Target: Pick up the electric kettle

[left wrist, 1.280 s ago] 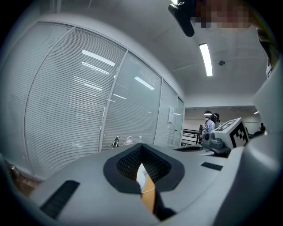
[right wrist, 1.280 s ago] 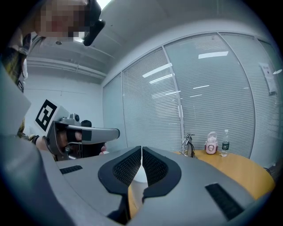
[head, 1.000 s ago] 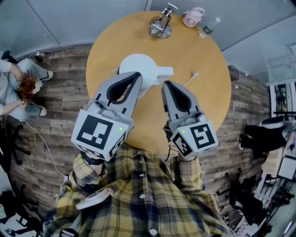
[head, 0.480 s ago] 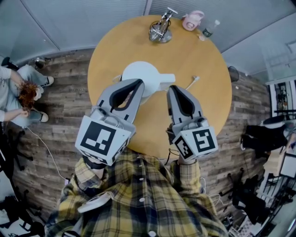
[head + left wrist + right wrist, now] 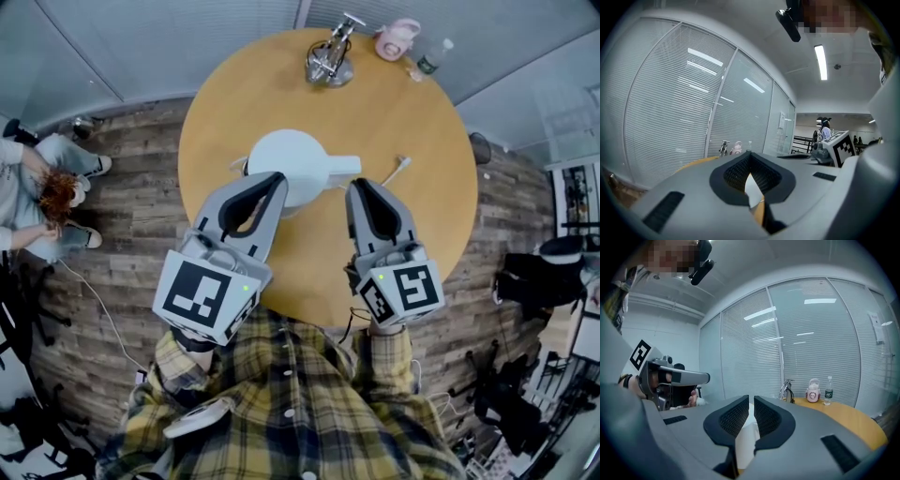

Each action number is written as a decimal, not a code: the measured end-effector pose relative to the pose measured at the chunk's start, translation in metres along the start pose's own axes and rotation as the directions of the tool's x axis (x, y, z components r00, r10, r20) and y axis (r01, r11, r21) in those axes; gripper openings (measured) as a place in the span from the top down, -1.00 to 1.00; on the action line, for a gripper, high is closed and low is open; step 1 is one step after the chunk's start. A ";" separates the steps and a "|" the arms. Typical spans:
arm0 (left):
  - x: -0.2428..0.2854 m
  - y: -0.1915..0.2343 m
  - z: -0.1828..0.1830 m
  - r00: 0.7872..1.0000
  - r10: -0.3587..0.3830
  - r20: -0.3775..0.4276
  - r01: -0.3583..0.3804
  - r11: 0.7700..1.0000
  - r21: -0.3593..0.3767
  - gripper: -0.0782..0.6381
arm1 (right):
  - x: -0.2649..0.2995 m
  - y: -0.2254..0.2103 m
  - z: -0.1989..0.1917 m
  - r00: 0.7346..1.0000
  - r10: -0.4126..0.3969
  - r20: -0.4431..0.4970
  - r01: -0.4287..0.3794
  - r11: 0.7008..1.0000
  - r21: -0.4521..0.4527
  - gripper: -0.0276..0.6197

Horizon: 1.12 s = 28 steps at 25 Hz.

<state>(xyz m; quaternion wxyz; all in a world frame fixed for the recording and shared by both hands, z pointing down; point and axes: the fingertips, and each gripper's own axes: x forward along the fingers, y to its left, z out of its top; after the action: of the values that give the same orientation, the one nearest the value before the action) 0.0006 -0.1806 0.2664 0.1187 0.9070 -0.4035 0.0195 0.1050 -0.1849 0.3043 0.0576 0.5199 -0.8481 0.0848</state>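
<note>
From the head view I see the kettle on the round table, with its handle pointing at my right gripper, whose tips sit just beside it. My left gripper overlaps the kettle's near edge. In the left gripper view the jaws meet at the tips, gripping nothing. In the right gripper view the jaws are all but closed and empty, and white kettle shows through the slit.

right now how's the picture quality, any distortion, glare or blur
Head view: fisheye bends the floor round the table, but the kettle is sharp. Left gripper view: ceiling light glares, blinds curve. Right gripper view: light streaks on its blinds, dark corners.
</note>
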 end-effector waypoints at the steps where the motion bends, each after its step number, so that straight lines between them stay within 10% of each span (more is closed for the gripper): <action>1: 0.000 0.002 -0.002 1.000 0.004 0.000 -0.004 1.000 0.000 0.77 | 0.002 -0.001 -0.003 1.000 0.000 -0.006 0.000 1.000 -0.005 0.80; 28: -0.001 0.062 -0.038 0.993 0.117 -0.013 -0.117 0.993 -0.021 0.77 | 0.039 -0.058 -0.108 0.990 -0.058 -0.126 0.064 0.997 0.044 0.28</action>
<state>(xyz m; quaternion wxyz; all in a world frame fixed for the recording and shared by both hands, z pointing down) -0.0434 -0.2112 0.3160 0.1295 0.8804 -0.4554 0.0272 0.1405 -0.2229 0.4224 0.1005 0.5405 -0.8243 0.1357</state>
